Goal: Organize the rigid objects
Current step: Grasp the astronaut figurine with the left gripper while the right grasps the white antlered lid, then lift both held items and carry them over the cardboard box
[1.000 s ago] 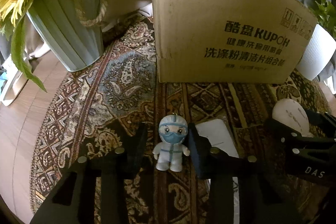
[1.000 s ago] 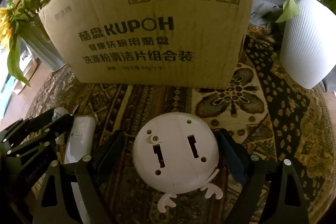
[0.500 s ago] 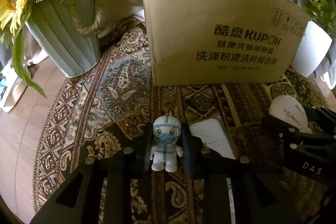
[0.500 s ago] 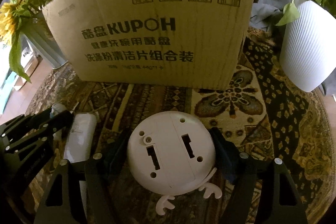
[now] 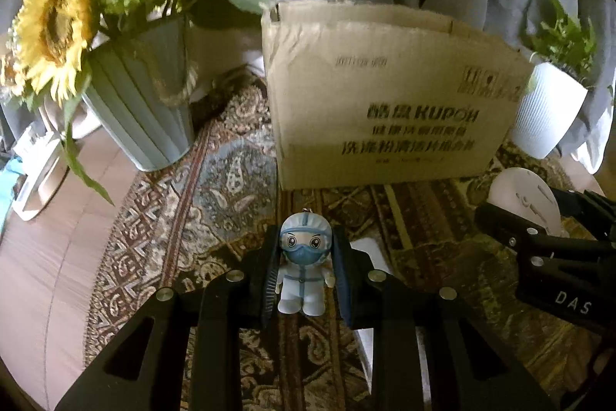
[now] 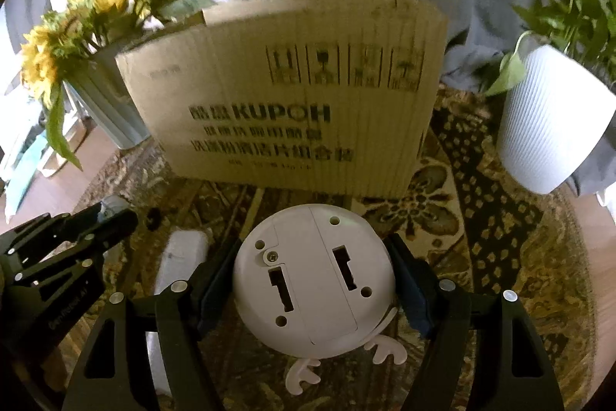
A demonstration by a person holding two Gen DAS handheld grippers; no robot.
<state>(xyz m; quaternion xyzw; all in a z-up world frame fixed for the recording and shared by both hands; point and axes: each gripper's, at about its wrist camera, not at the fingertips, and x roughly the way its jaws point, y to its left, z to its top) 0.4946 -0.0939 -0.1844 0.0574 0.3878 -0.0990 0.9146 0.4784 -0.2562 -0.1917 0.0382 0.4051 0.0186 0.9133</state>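
Observation:
My left gripper (image 5: 306, 276) is shut on a small white and blue masked figurine (image 5: 304, 266) and holds it above the patterned rug (image 5: 215, 187). My right gripper (image 6: 312, 280) is shut on a round white device with antler-shaped feet (image 6: 313, 280), its underside facing the camera. The device also shows at the right in the left wrist view (image 5: 525, 199). A cardboard box (image 5: 389, 99) stands upright just beyond both grippers; it also shows in the right wrist view (image 6: 288, 95). Its inside is hidden.
A white flat rectangular item (image 6: 179, 253) lies on the rug between the grippers. A pale green pot of sunflowers (image 5: 142, 110) stands left of the box. A white ribbed pot with a green plant (image 6: 550, 122) stands right. Grey fabric hangs behind.
Both grippers closed on their objects and lifted them off the rug, pulling up and back. The box now looks smaller and lower in both views.

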